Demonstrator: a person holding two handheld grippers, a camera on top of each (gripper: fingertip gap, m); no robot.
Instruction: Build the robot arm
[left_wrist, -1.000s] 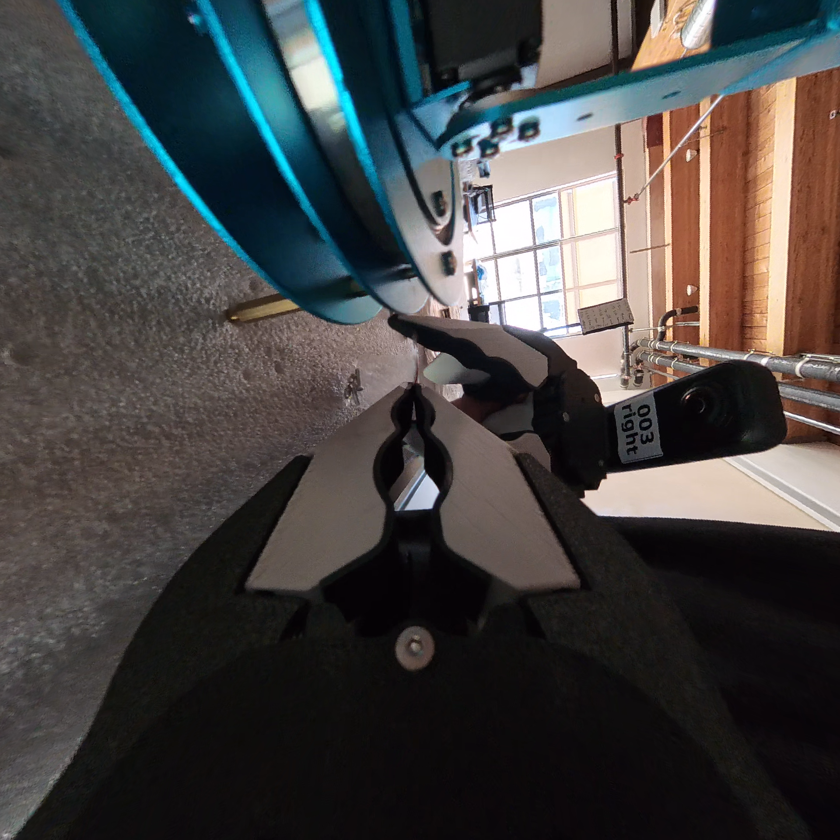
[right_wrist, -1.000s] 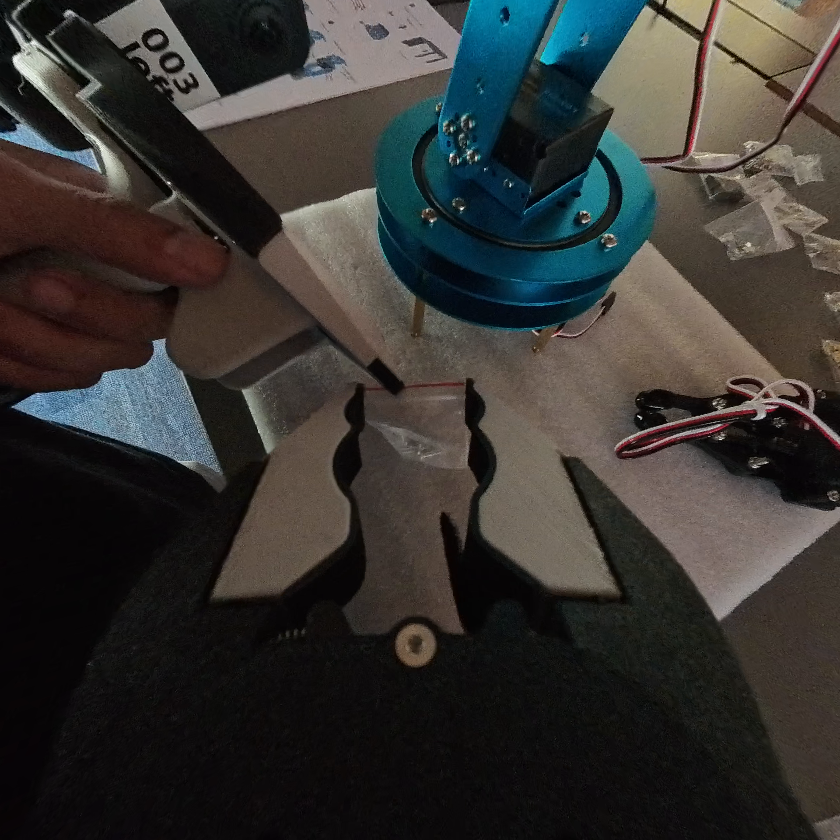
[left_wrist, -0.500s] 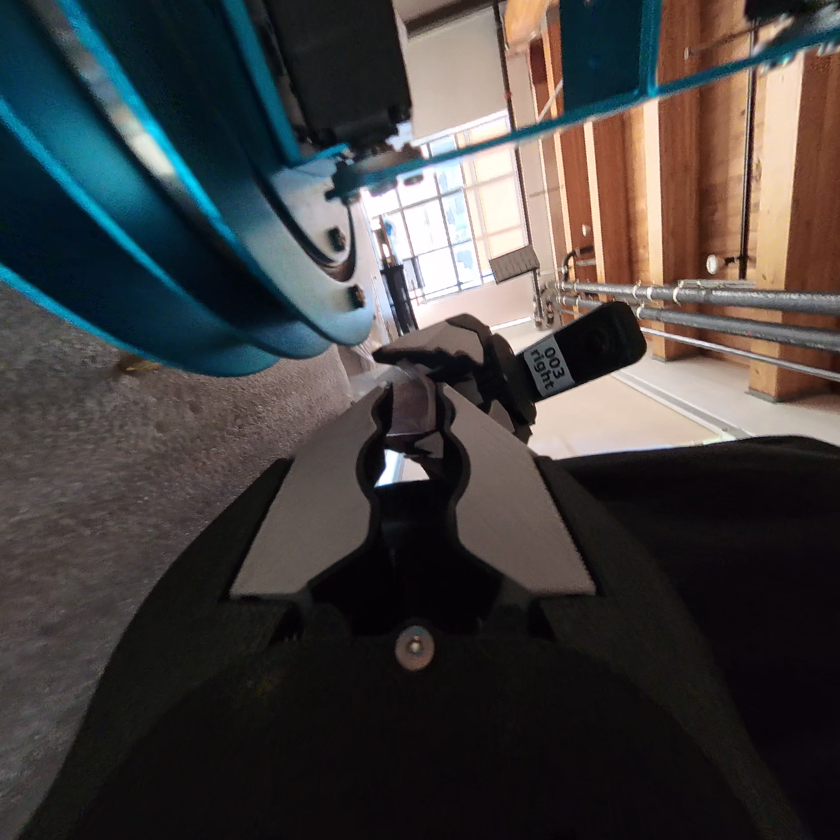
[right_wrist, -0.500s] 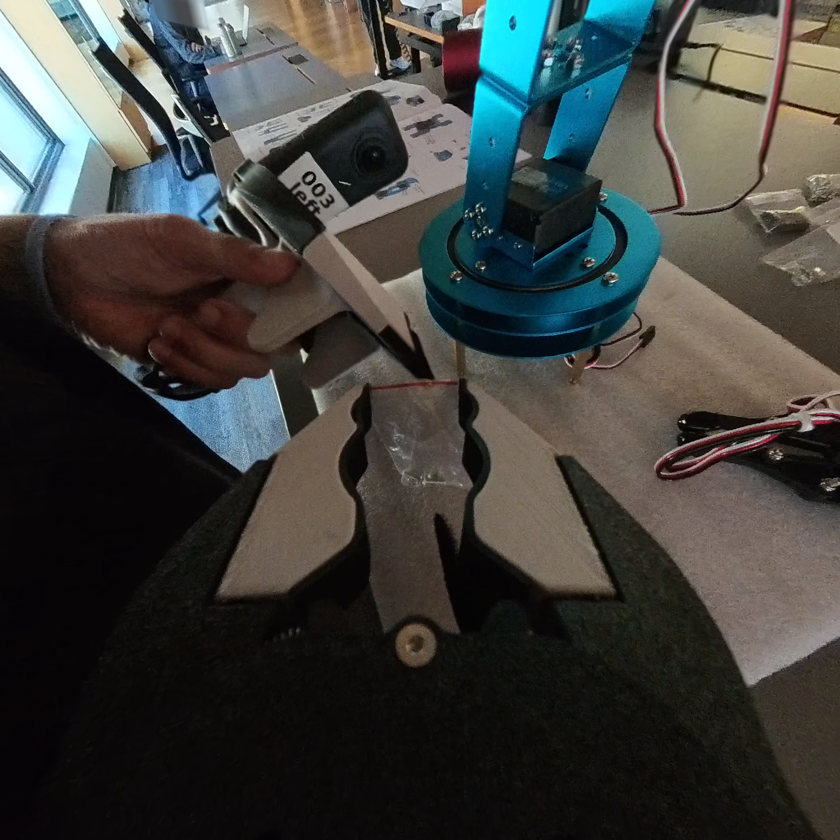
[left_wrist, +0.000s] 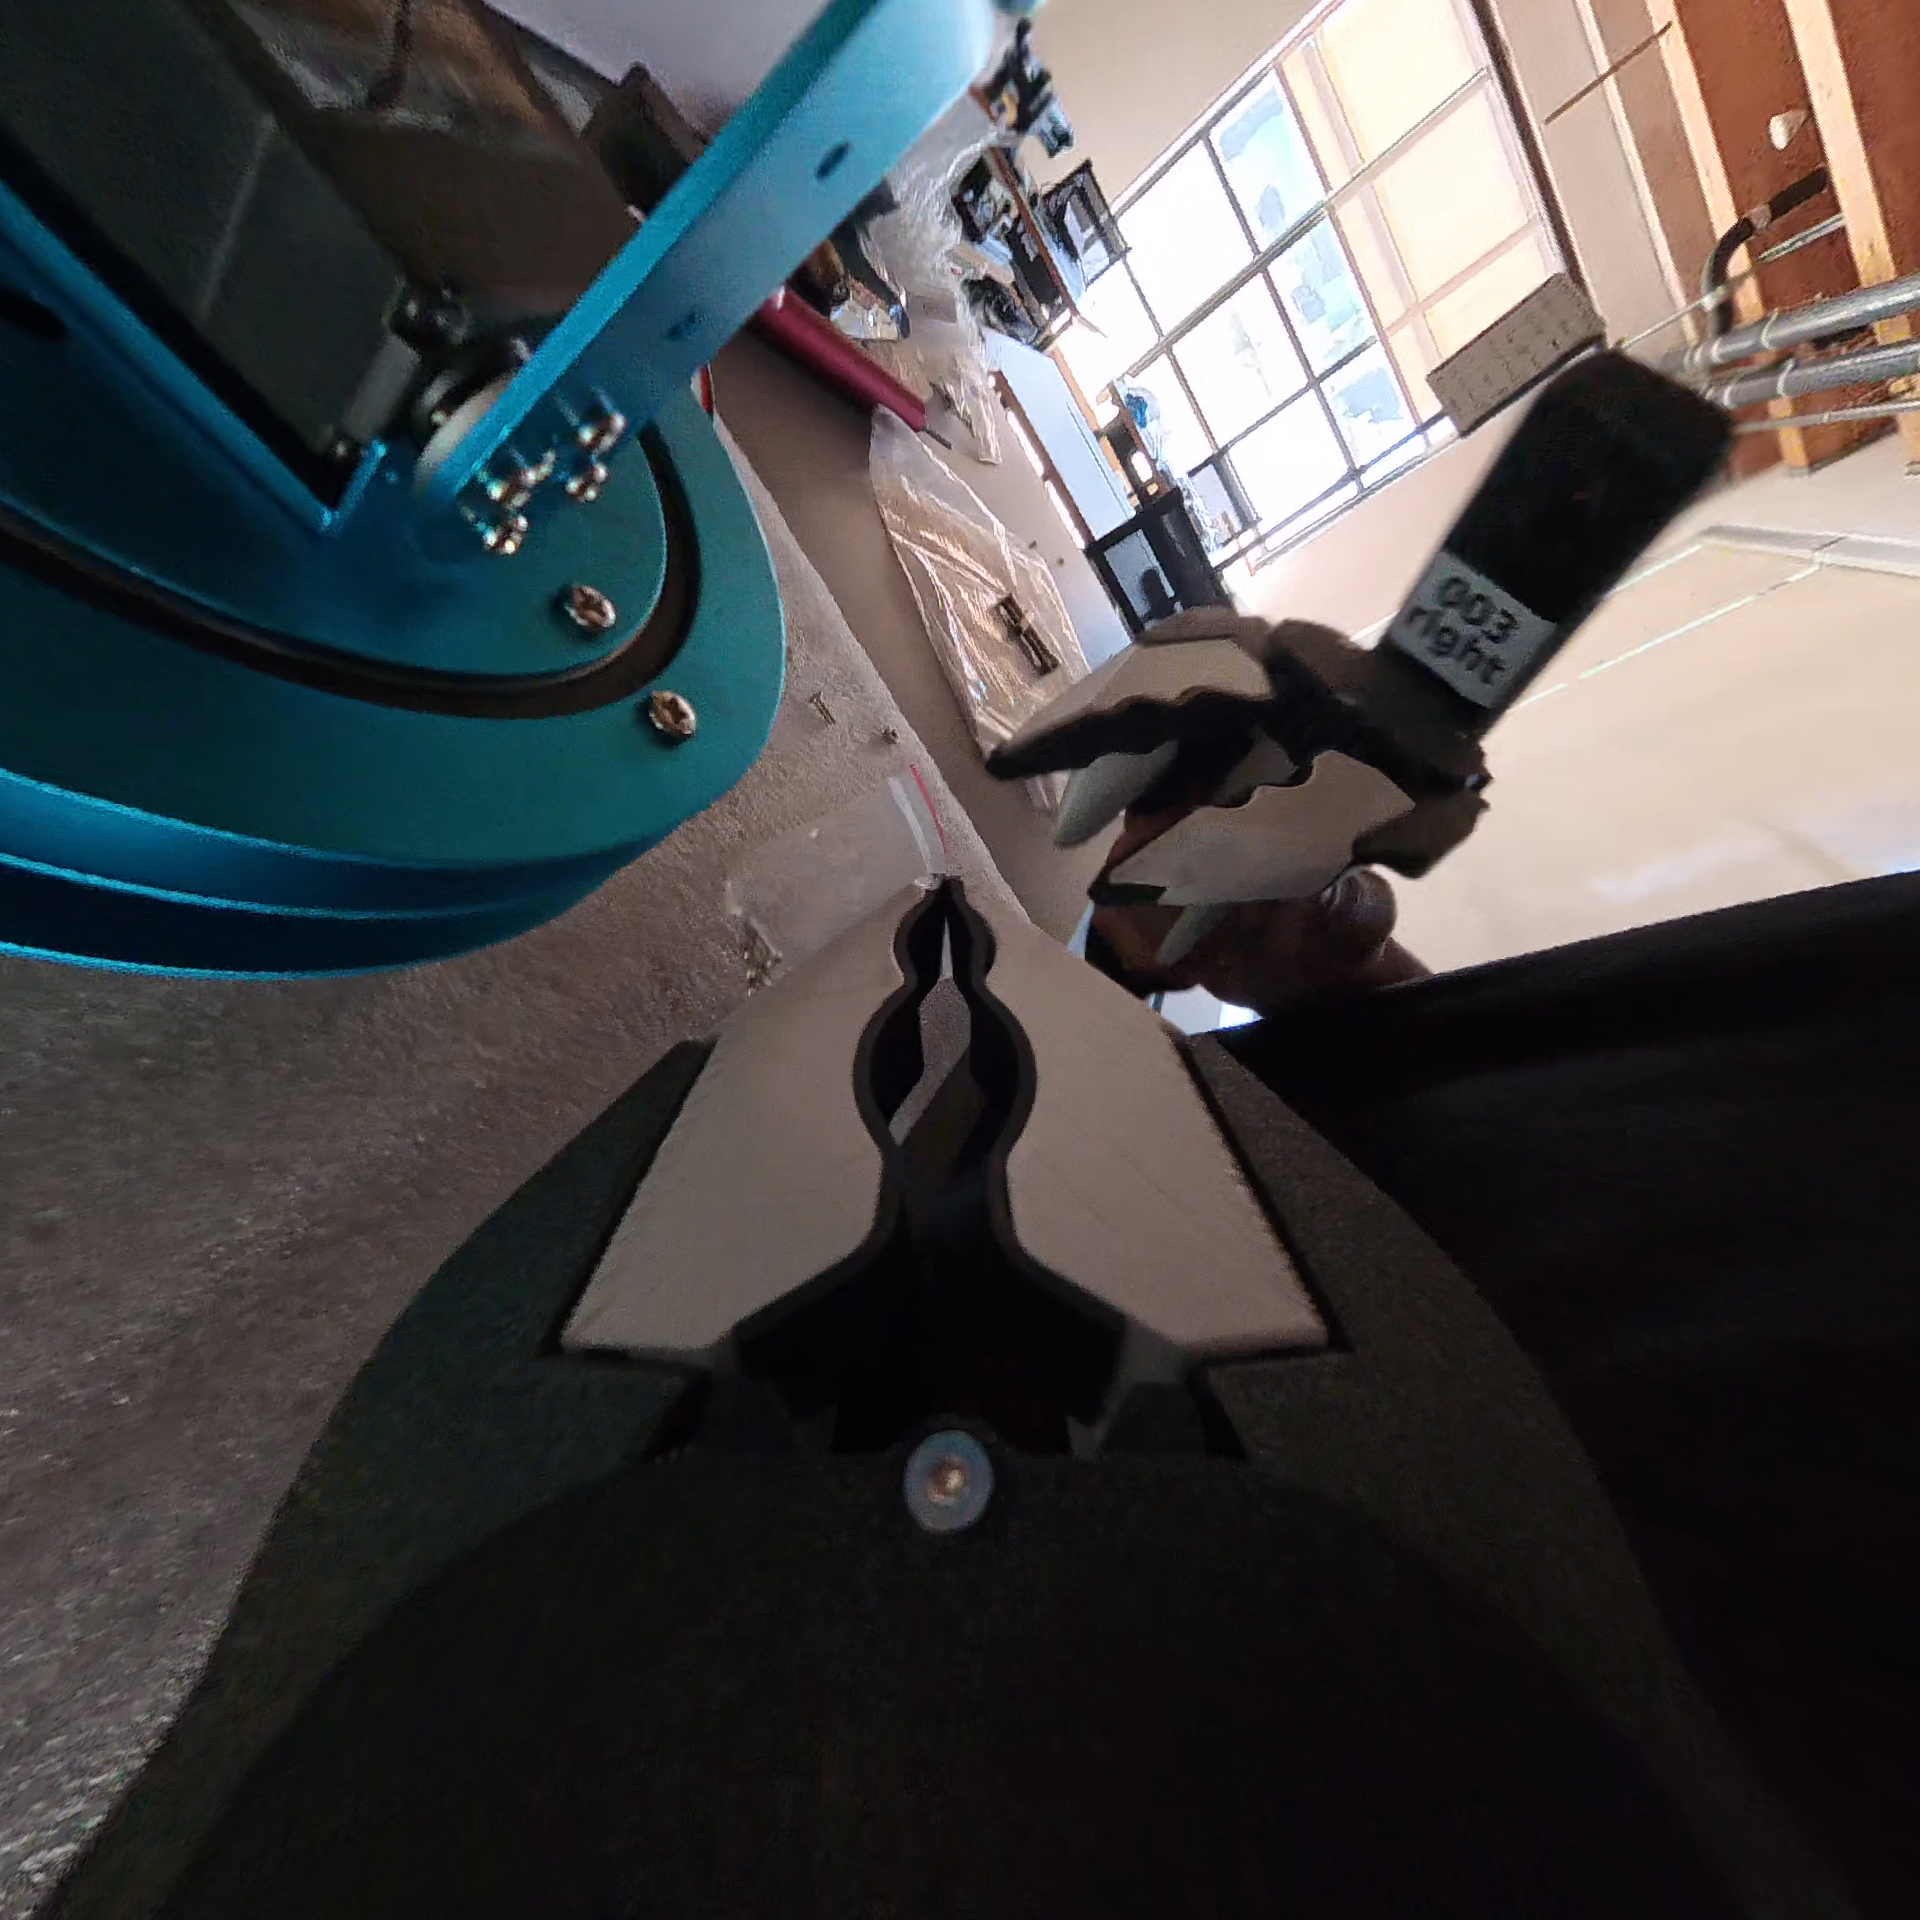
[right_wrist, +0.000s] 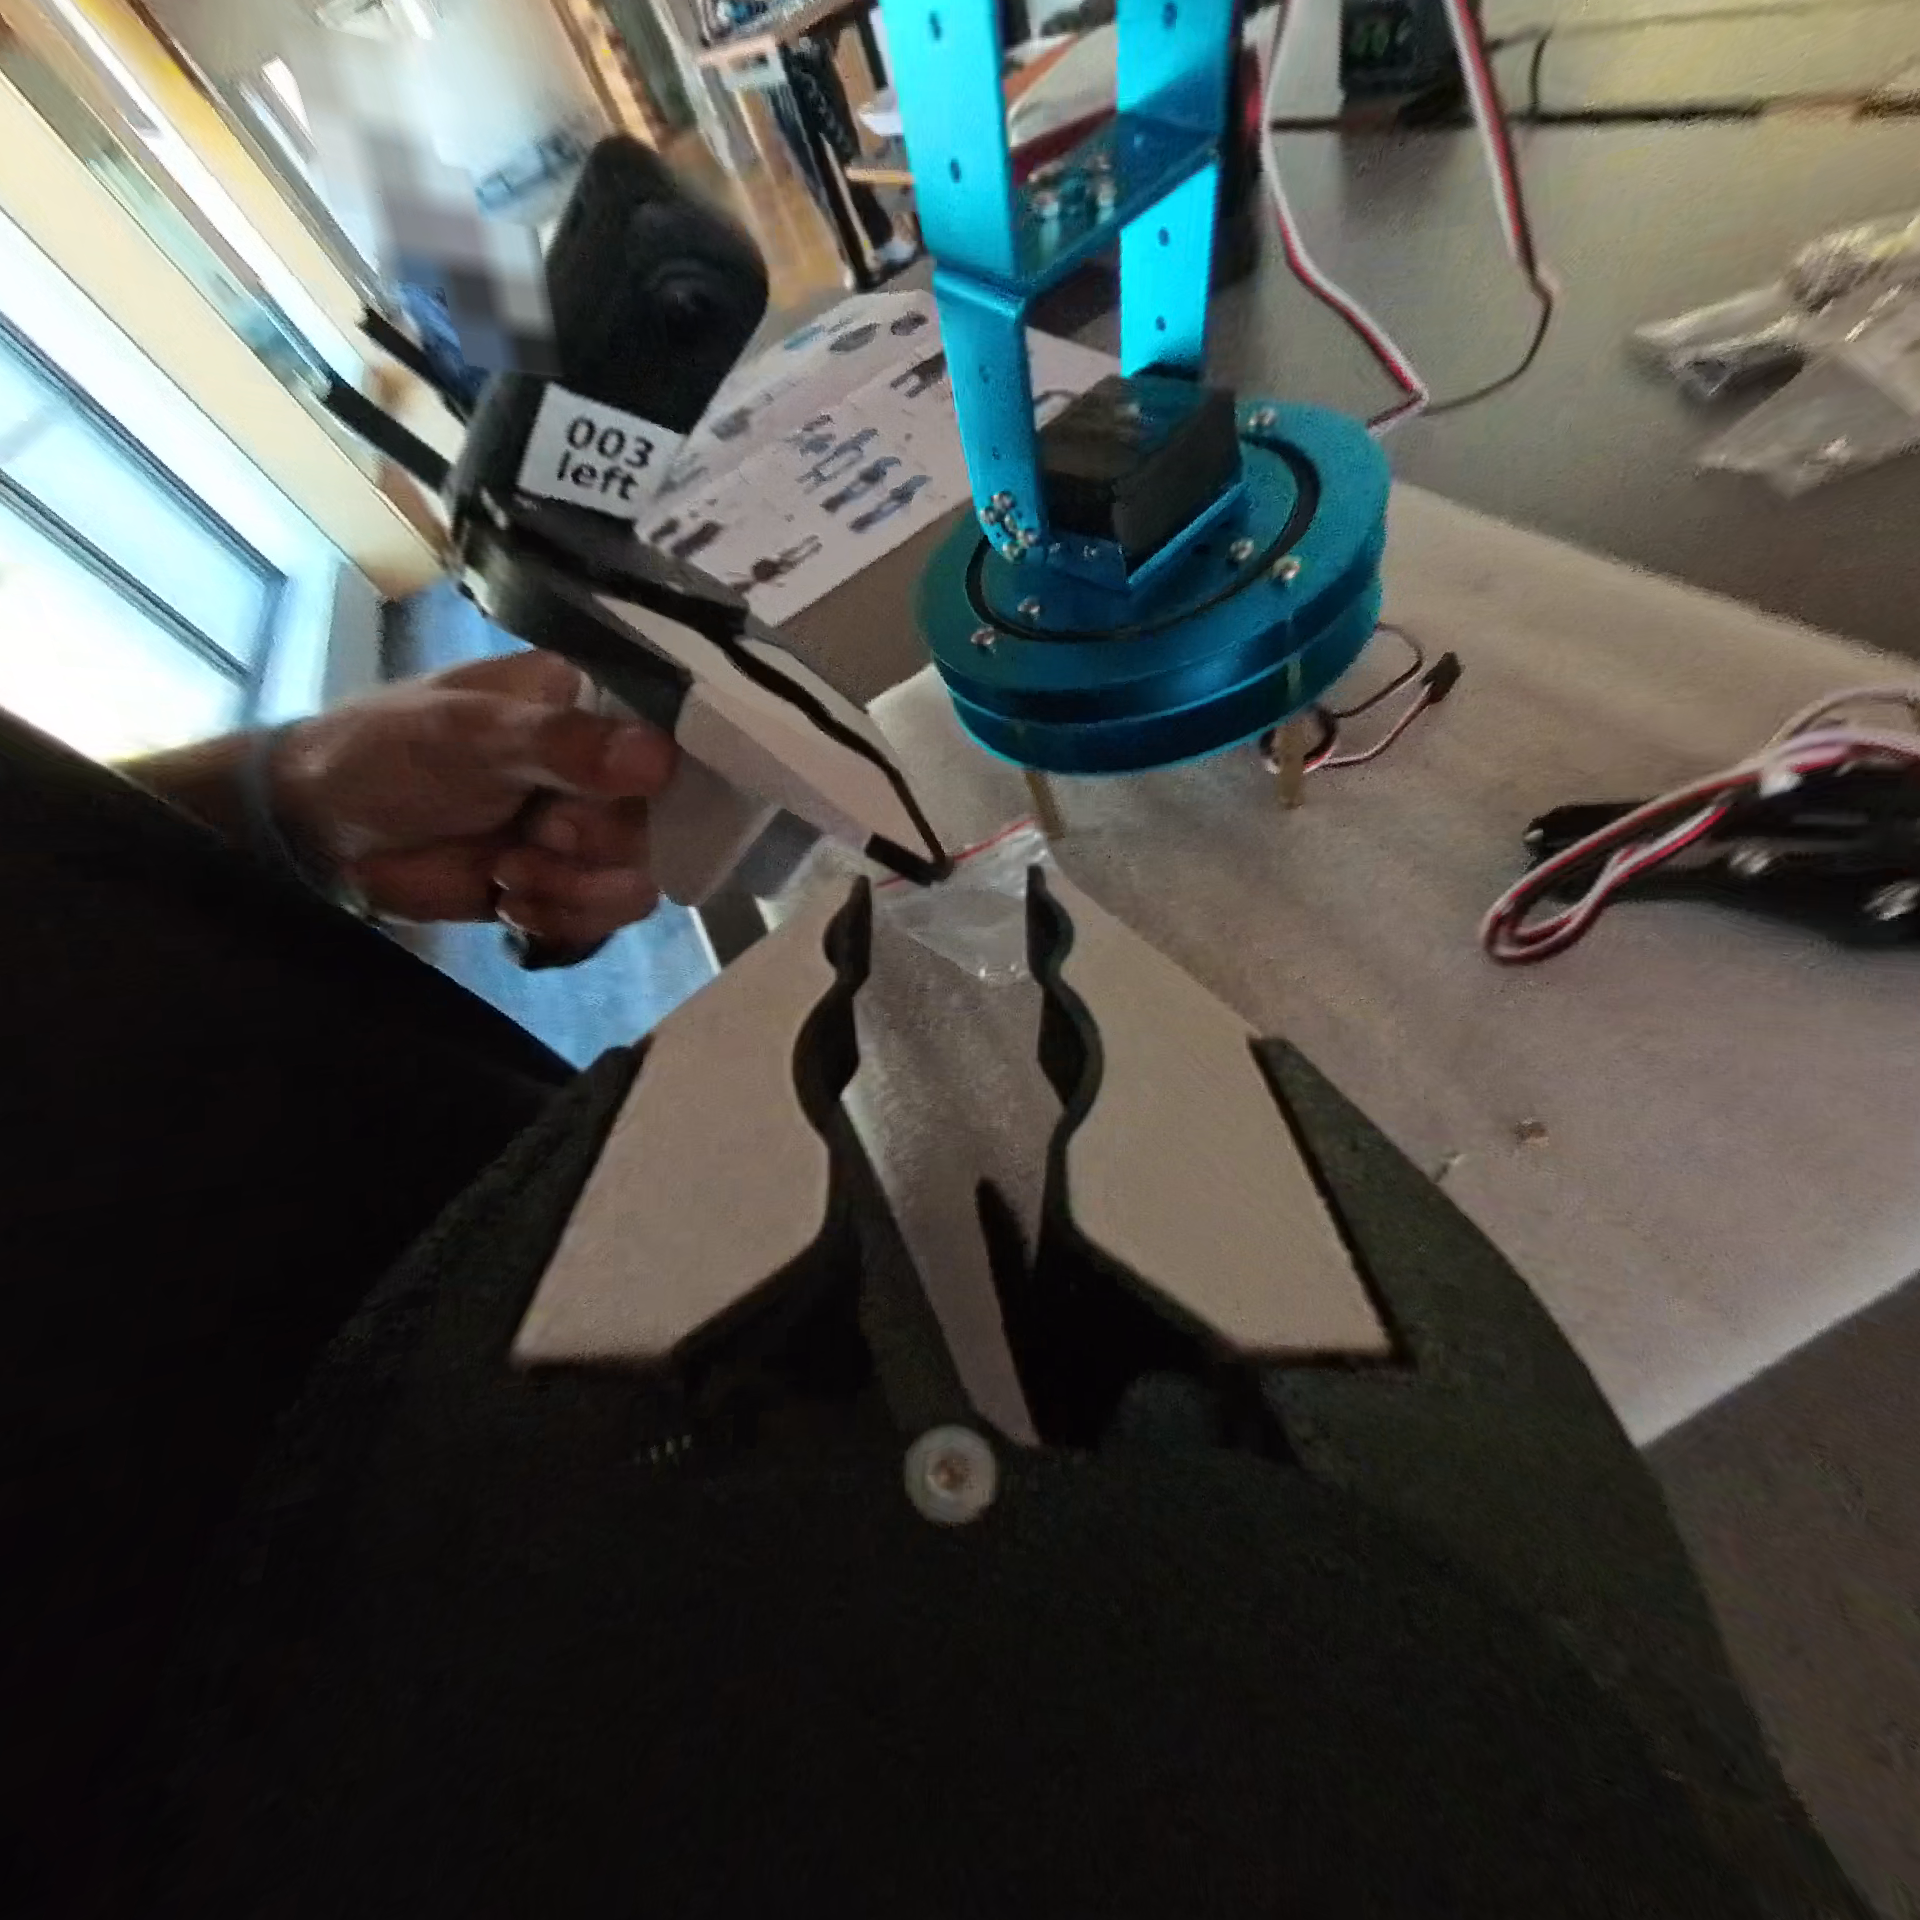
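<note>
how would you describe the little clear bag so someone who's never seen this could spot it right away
Find the blue round turntable base standing on the white foam sheet. In front of it, a small clear plastic bag lies on the foam, the shut left claw at its edge. Unlike the bags farther off, it has a thin red line along its top.

Small bag (right_wrist: 961, 914) on foam sheet (right_wrist: 1351, 1039), before round base (right_wrist: 1153, 665).

Glossy blue metal turntable base (right_wrist: 1153, 634), rough white foam mat (right_wrist: 1507, 987), clear glossy plastic bag (right_wrist: 961, 920)
</note>
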